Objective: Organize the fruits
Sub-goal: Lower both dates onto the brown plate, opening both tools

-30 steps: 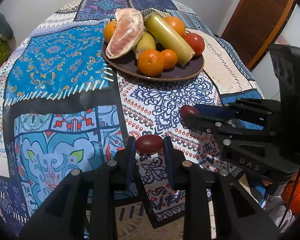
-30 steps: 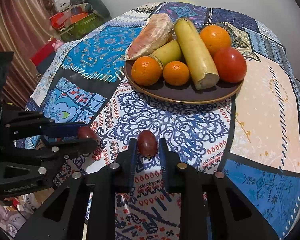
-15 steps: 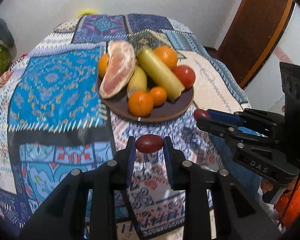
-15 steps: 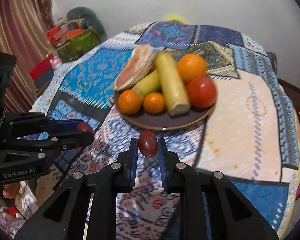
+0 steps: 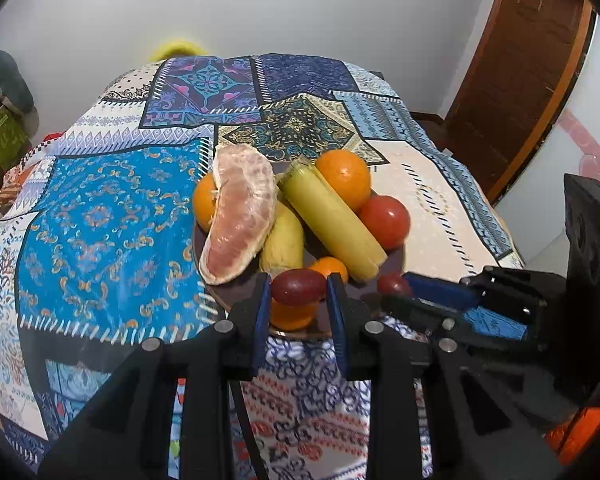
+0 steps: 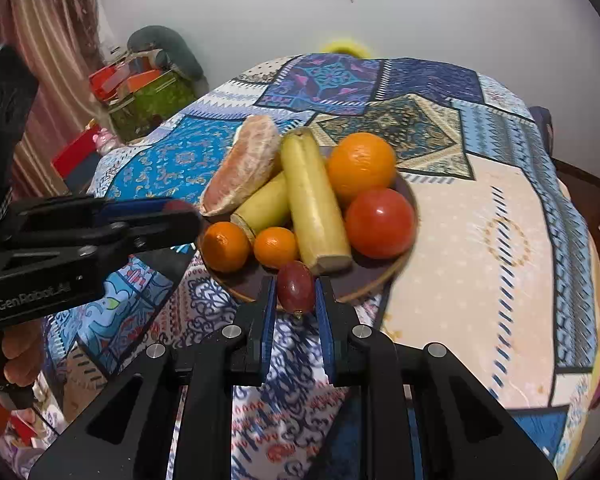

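A brown plate (image 6: 364,284) on the patterned tablecloth holds a pomelo wedge (image 6: 242,170), a long yellow-green stalk (image 6: 314,200), a banana, several oranges and a red tomato (image 6: 380,222). My left gripper (image 5: 299,298) is shut on a dark red grape (image 5: 298,286), held above the plate's near rim (image 5: 300,334). My right gripper (image 6: 295,294) is shut on another dark red grape (image 6: 295,286), just over the plate's front edge. Each gripper shows in the other's view, the right (image 5: 394,286) beside the plate, the left (image 6: 180,216) at its left side.
The tablecloth (image 5: 100,220) covers a round table that drops off at the near edge. Boxes and bags (image 6: 140,88) stand by the curtain at the left. A brown door (image 5: 532,60) is at the right. A yellow object (image 6: 342,46) lies past the far edge.
Both grippers have risen and moved forward with their grapes, from over the bare cloth to the plate's near rim. The plate now sits just behind the fingertips.
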The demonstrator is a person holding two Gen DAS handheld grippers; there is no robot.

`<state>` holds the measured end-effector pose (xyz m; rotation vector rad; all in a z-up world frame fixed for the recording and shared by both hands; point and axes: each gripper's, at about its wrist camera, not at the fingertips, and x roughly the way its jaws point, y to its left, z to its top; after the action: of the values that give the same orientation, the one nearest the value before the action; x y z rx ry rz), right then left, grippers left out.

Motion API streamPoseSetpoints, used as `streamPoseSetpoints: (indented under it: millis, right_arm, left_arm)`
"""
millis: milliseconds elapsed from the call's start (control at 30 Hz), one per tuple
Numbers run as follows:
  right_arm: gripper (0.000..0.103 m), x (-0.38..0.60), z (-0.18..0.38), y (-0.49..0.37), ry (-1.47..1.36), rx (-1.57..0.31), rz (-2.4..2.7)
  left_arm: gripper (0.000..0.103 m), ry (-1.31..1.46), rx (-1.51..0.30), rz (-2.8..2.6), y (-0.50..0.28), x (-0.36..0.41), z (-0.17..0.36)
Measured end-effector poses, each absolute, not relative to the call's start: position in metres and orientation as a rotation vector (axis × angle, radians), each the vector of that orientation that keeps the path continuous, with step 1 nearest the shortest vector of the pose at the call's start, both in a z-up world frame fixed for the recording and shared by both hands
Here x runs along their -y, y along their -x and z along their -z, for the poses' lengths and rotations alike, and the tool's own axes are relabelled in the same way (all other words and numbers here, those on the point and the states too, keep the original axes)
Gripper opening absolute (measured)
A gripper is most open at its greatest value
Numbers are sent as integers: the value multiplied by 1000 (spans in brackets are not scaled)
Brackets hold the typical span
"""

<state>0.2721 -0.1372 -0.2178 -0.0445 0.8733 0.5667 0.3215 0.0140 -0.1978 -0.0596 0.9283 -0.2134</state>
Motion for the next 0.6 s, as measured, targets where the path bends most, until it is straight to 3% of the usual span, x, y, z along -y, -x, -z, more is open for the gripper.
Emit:
streamPoseSetpoints:
  millis: [500,600]
  right_arm:
    - [18,122,237,-285,47,-901,-607]
    - [18,121,238,-285,46,-915,-613]
  left_arm:
    - [28,67,-947,220,-343,-13,219]
    - [34,78,-950,224,-342,-15,218]
